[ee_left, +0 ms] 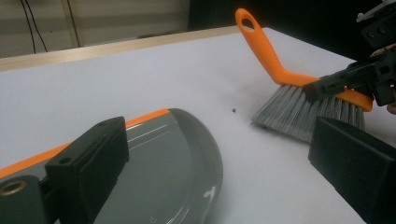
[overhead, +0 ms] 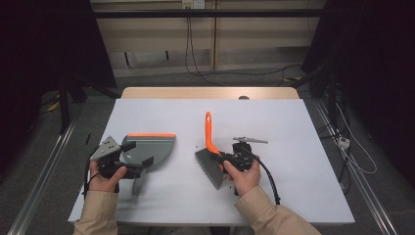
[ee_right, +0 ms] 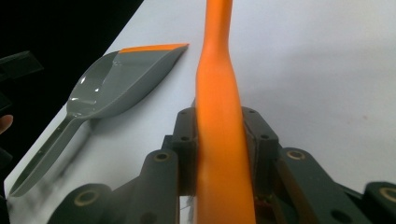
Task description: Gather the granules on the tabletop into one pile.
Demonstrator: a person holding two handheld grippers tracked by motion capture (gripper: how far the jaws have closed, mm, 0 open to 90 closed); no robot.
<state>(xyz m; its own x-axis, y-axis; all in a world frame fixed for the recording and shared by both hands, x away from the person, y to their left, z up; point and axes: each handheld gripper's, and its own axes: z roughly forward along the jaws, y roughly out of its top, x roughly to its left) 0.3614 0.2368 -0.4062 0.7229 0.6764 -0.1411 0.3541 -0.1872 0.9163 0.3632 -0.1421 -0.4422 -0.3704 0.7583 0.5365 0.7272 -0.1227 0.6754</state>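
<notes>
Your right gripper (overhead: 226, 160) is clamped on the hand brush (overhead: 209, 147) at the base of its orange handle, just above the grey bristles. The right gripper view shows the handle (ee_right: 219, 116) pinched tight between the two pads, running straight up out of the jaws. Gripped this low, the bristle edge stays under your control and rests on the counter (overhead: 274, 127), with the handle tip pointing away from you: a reasonable hold for sweeping sideways.

The dustpan (overhead: 147, 147) lies flat well to the brush's left, orange lip on the far edge, its thin grey handle trailing toward you. Your left gripper (overhead: 131, 166) sits over the pan's near end; in the left gripper view its jaws stand wide, one above the pan's bowl (ee_left: 168, 168), the other off to the side over bare counter, pressing on nothing. It looks poised to steady or take the pan, not yet holding it.

The left gripper view picks up a small dark crumb (ee_left: 233, 110) on the counter just beside the bristles (ee_left: 294, 109), between brush and pan, which barely registers from above. The right gripper view gives the pan's full handle (ee_right: 42, 158). The high view alone gives the overall layout and the gap between the two tools.
</notes>
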